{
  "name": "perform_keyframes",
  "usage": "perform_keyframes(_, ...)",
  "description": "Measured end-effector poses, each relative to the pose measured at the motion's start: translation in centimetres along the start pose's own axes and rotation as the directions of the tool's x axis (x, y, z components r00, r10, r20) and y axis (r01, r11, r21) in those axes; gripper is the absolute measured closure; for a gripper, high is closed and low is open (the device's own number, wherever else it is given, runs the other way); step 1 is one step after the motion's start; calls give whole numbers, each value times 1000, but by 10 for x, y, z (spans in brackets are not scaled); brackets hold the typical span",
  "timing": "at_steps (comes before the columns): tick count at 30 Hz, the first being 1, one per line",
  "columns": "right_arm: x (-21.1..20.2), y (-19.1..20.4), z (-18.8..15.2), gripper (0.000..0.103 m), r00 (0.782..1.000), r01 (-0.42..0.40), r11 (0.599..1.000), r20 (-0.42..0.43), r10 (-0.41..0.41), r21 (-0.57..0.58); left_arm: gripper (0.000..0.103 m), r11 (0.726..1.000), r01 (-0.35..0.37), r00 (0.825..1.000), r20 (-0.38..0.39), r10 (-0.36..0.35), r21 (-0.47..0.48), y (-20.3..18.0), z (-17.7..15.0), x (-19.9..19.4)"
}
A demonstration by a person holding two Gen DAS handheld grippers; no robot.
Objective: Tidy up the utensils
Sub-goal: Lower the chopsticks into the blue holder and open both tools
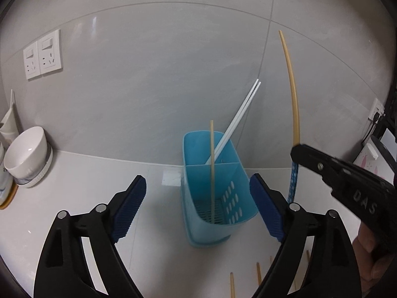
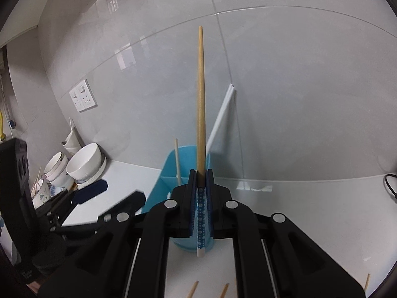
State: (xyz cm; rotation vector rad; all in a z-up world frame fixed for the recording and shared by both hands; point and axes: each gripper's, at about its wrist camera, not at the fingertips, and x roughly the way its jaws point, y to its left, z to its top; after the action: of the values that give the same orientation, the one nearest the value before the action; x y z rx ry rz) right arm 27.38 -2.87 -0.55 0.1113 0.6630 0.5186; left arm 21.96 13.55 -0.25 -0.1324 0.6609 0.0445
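Right gripper (image 2: 201, 181): jaws clamped on a wooden chopstick (image 2: 201, 99), tapered, blue dotted handle. Left gripper (image 1: 198, 206): jaws wide, nothing between the ribbed blue pads. Blue perforated plastic holder (image 1: 213, 188) on the glossy white surface (image 1: 86, 186) contains a tan chopstick (image 1: 212, 168) and two white chopsticks (image 1: 238, 116).

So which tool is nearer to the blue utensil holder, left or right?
Left. The left tool stands open just in front of the blue utensil holder. The right tool, shut on a chopstick, is off to its side.

Bare counter (image 1: 99, 173) lay open left of the left claw (image 1: 198, 211). Dead ahead stood the blue holder (image 1: 211, 173); bowls (image 1: 27, 154) crowded the far left.
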Motion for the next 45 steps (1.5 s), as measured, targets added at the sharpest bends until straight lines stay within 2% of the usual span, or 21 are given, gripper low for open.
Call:
perform_keyframes(5, 8, 8, 10, 96, 999, -41, 999, 24, 41, 2, 6, 999, -37, 999, -19, 37, -11, 15, -3, -8)
perform_keyframes(11, 25, 16, 18, 96, 996, -63, 998, 63, 63, 7, 6, 998, -63, 997, -43, 62, -20, 23, -5, -7)
perform_keyframes(17, 44, 24, 13, 96, 995, -51, 999, 80, 52, -13, 6, 996, -83, 995, -52, 81, -38, 32, -6, -6)
perform_keyframes(29, 70, 29, -15, 96, 1000, -2, 999, 25, 3, -53, 6, 994, -108, 992, -72, 105, -31, 45, -11, 7)
perform_keyframes(37, 76, 31, -21, 93, 1000, 20, 998, 3, -20, -67, 6, 991, -124, 990, -72, 121, -41, 50, -10, 10)
perform_keyframes(38, 75, 32, -22, 90, 1000, 21, 997, 2, -21, -71, 6, 991, -126, 990, -72, 123, -40, 51, -10, 10)
perform_keyframes(40, 70, 33, -21, 74, 1000, 27, 997, 5, -27, -75, 6, 992, -122, 990, -71, 119, -43, 53, -9, 11)
perform_keyframes(41, 65, 33, -20, 71, 999, 32, 997, 13, -31, -73, 6, 992, -121, 991, -71, 118, -45, 53, -8, 11)
perform_keyframes(45, 37, 28, -18, 42, 998, 49, 997, 45, -46, -61, 6, 993, -108, 992, -68, 105, -48, 52, -6, 7)
